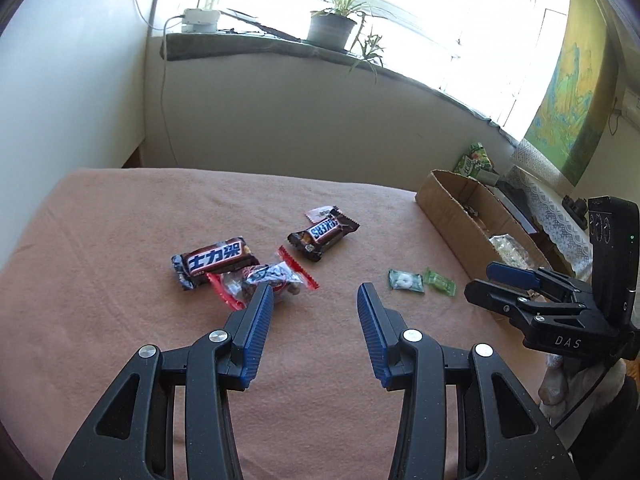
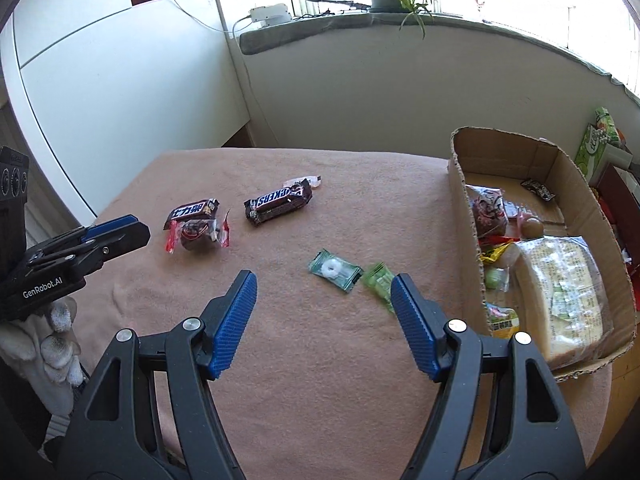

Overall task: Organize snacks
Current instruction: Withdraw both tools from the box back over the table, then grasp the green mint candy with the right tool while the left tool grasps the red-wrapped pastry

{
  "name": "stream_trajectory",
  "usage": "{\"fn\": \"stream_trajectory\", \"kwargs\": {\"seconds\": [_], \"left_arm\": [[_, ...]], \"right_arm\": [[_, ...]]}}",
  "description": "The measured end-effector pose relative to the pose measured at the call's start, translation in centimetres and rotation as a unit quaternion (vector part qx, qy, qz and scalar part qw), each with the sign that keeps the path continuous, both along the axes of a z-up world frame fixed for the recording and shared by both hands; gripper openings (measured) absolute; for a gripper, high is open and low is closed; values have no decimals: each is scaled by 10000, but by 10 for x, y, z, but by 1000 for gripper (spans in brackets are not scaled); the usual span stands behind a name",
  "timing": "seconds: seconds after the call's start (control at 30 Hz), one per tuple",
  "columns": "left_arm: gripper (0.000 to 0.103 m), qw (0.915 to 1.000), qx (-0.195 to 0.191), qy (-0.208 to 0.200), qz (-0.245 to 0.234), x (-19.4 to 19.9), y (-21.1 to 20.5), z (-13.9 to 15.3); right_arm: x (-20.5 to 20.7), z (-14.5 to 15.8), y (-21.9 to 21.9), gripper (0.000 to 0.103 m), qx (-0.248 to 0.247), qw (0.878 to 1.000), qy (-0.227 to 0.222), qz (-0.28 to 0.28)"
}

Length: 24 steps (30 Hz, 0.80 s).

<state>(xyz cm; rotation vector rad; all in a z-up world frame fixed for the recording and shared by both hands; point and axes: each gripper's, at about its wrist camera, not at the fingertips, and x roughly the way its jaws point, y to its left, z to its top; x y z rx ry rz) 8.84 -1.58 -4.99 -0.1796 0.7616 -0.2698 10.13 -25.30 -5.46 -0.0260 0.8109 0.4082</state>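
Left gripper (image 1: 314,294) and right gripper (image 2: 324,286) both spread, empty, angled down at loose snacks; 2 Snickers bars (image 1: 322,236) and mint candy (image 2: 334,269) lie on cloth, awaiting transfer to cardboard box (image 2: 464,200) alongside.
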Motion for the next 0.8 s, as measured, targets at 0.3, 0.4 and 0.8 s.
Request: {"fn": "stream_trajectory", "kwargs": {"seconds": [0.3,0.4,0.8], "left_arm": [[43,9993,-101,234,275,11,21,-20],[43,9991,-120,270,317,12,26,-24],[43,9980,-239,413,410,18,43,-34]], "right_arm": [[35,-29,17,65,-166,9993,301,177],[47,-38,19,65,-238,9986,421,208],[87,-57,38,65,-259,9964,709,395]]}}
